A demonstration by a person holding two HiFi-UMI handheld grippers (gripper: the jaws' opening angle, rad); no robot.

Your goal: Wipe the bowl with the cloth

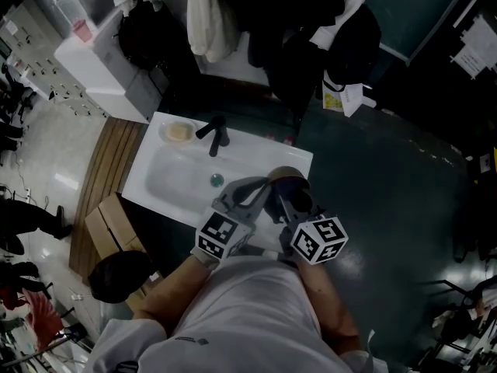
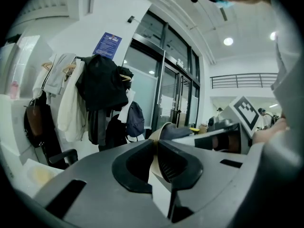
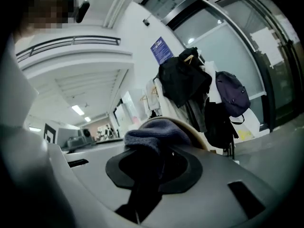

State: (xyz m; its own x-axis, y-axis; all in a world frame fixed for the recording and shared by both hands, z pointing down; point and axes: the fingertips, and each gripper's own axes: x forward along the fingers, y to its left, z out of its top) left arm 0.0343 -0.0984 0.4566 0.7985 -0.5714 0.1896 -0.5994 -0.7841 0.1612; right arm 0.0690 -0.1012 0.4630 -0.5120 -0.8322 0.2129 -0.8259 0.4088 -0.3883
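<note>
The bowl (image 1: 289,175) is held up between the two grippers at the right end of a white sink (image 1: 167,181), in front of the person's chest. It is a tan, thin-walled bowl with a smooth rounded rim, tipped on its side so that the opening faces the right tongs (image 1: 286,200). The left tongs (image 1: 262,186) are closed on the bowl's wall: in the left gripper view the pale edge of the bowl (image 2: 154,167) runs straight between the two ribbed black pads, pinched from both sides by the left tongs (image 2: 156,148). The right tongs (image 3: 159,151) grip the cloth (image 3: 156,129), a blue-grey, nubbly fabric bunched into a thick fold that bulges out past the tips and hangs dark between them. The cloth lies against the inside of the bowl (image 3: 198,133), whose tan rim arcs just behind it. On the sink stand a black faucet (image 1: 213,133) and a yellowish soap (image 1: 178,132) near the back edge.
</note>
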